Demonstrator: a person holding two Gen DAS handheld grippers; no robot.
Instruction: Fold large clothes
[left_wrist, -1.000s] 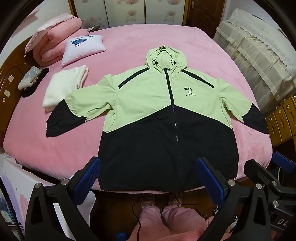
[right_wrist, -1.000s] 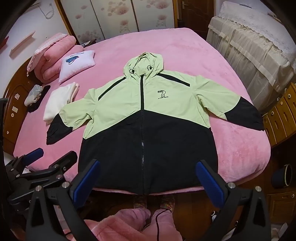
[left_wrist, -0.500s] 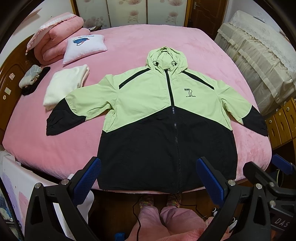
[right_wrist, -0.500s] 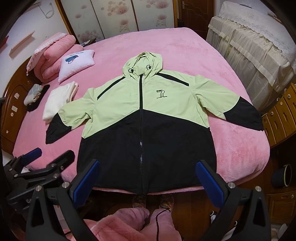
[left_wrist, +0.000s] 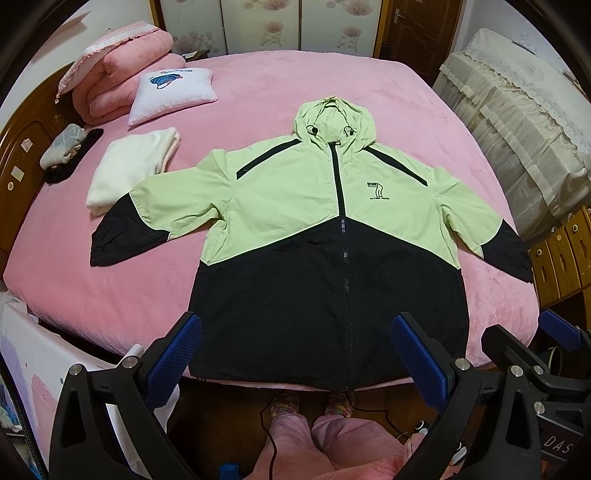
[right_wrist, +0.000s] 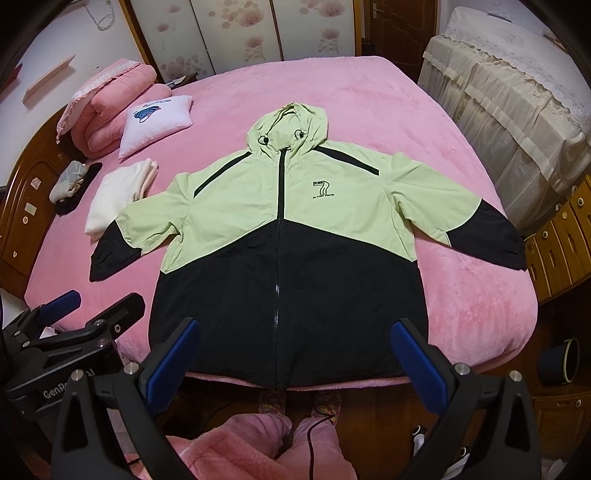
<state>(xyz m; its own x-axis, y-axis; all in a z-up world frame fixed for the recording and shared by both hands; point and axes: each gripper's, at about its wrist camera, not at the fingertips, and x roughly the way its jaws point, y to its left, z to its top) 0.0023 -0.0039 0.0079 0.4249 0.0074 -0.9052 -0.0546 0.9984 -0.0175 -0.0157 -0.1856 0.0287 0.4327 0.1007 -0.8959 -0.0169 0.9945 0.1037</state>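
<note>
A hooded zip jacket (left_wrist: 295, 206) (right_wrist: 280, 221), light green on top and black below, lies flat and face up on the pink bed (left_wrist: 277, 77) (right_wrist: 332, 85). Both sleeves are spread out, and the hem hangs at the near bed edge. My left gripper (left_wrist: 295, 350) hovers open above the hem with nothing between its blue pads. My right gripper (right_wrist: 293, 350) is also open and empty over the hem. Each gripper shows in the other's view, the right gripper (left_wrist: 532, 354) at the right and the left gripper (right_wrist: 74, 321) at the left.
A folded white garment (left_wrist: 129, 170), a white cushion (left_wrist: 173, 92), rolled pink bedding (left_wrist: 118, 74) and small dark items (left_wrist: 66, 151) lie on the bed's left. A lace-covered piece of furniture (left_wrist: 517, 118) and wooden drawers (left_wrist: 561, 258) stand right. The person's pink-trousered legs (left_wrist: 325, 443) are below.
Both grippers have shifted only slightly; the jacket sits a little lower and nearer in the views. Nothing was grasped or moved.
</note>
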